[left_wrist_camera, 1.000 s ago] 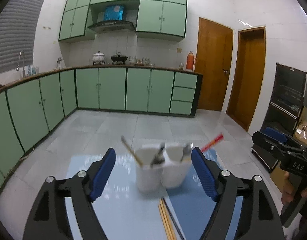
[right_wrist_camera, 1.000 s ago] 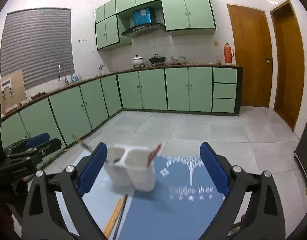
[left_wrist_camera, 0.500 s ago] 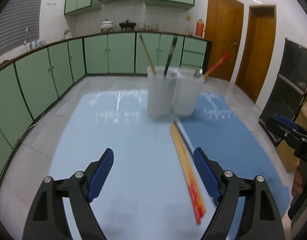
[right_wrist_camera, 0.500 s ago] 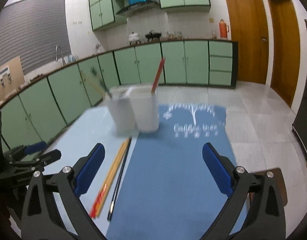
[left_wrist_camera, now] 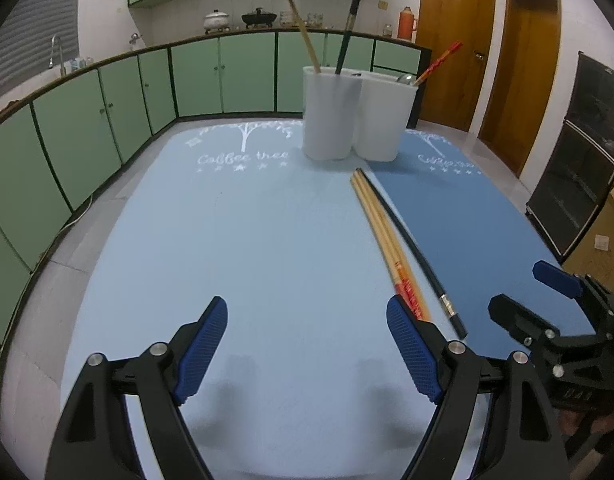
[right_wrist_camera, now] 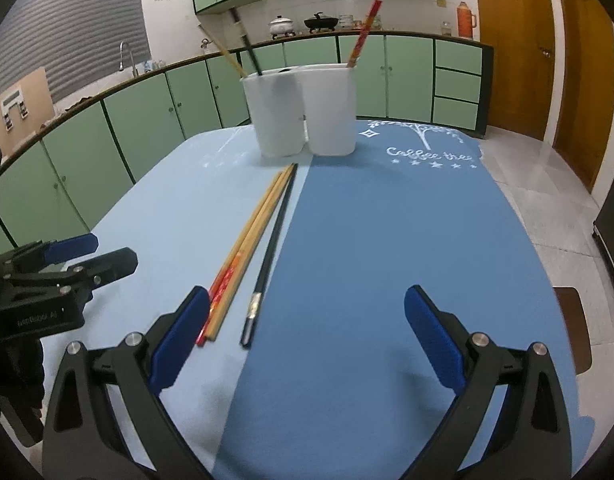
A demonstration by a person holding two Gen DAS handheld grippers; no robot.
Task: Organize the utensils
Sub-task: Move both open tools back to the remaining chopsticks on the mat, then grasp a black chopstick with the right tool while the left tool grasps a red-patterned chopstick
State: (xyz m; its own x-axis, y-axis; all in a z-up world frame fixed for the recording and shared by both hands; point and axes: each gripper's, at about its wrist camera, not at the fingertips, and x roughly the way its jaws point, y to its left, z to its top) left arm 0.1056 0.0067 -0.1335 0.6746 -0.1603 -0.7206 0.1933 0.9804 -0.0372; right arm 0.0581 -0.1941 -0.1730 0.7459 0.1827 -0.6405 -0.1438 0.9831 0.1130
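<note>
A white two-compartment utensil holder [left_wrist_camera: 357,114] [right_wrist_camera: 303,110] stands at the far end of the table. A wooden and a black chopstick stand in its left cup, a red-topped one in its right. Two wooden chopsticks with red ends [left_wrist_camera: 387,236] [right_wrist_camera: 249,240] and one black chopstick [left_wrist_camera: 411,246] [right_wrist_camera: 273,240] lie flat along the seam of the two mats. My left gripper [left_wrist_camera: 307,344] is open and empty, low over the light blue mat, left of the chopstick ends. My right gripper [right_wrist_camera: 307,336] is open and empty, just right of them.
A light blue mat [left_wrist_camera: 211,248] and a dark blue mat [right_wrist_camera: 387,240] cover the table. Green kitchen cabinets [left_wrist_camera: 107,112] run behind and to the left. Wooden doors [left_wrist_camera: 455,44] and a dark cabinet [left_wrist_camera: 583,152] stand to the right.
Both grippers have tilted down and pulled back towards the near end of the table. The holder now looks farther off and the lying chopsticks have come into full view. Both stayed open.
</note>
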